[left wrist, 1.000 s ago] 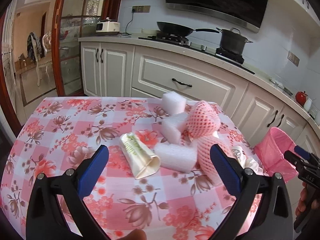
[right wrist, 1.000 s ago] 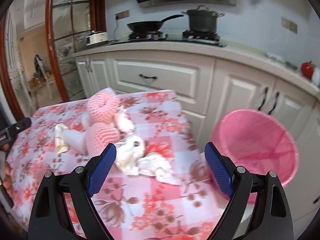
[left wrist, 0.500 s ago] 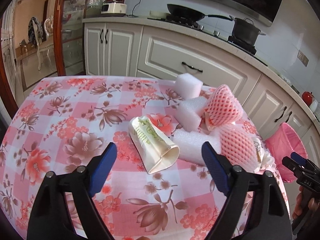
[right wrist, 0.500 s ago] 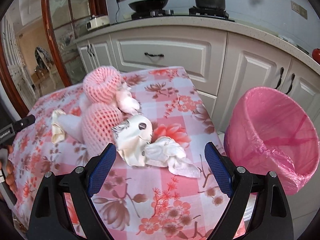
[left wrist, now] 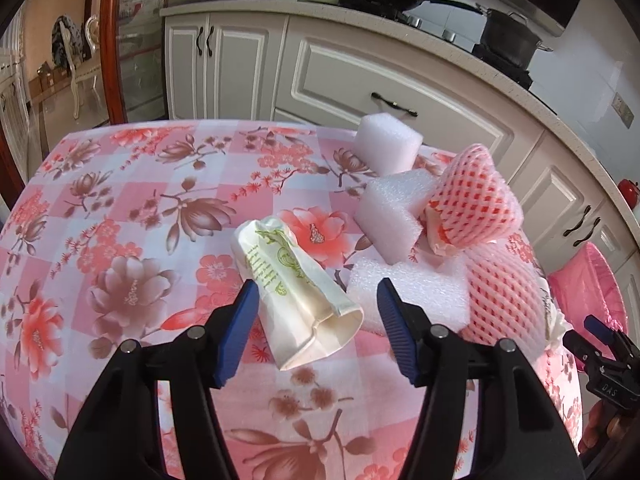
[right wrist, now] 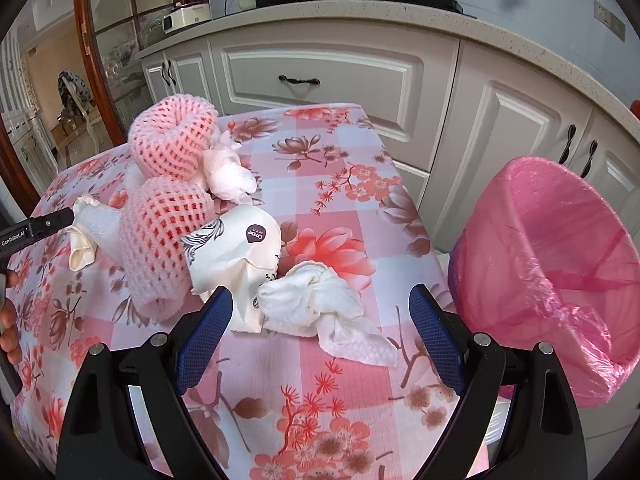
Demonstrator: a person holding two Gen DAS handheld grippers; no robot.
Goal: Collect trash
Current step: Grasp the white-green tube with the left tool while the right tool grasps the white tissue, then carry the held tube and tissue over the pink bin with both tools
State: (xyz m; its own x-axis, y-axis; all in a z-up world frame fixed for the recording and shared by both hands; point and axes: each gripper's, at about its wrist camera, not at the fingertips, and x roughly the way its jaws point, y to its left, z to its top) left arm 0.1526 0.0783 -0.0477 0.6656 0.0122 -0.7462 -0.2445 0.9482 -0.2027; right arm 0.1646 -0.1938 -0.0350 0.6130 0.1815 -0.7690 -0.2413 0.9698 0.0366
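Left wrist view: left hand-held gripper was spread wide, grasping nothing, pads either side of a crumpled paper bag on the tabletop.

Right wrist view: right hand-held gripper was wide apart, empty, straddling a white tissue; pink bin beside the tabletop.

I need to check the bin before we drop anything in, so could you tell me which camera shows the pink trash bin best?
The right wrist view: the pink trash bin shows its whole open mouth and liner beside the table. The left wrist view catches only a sliver at the right edge.
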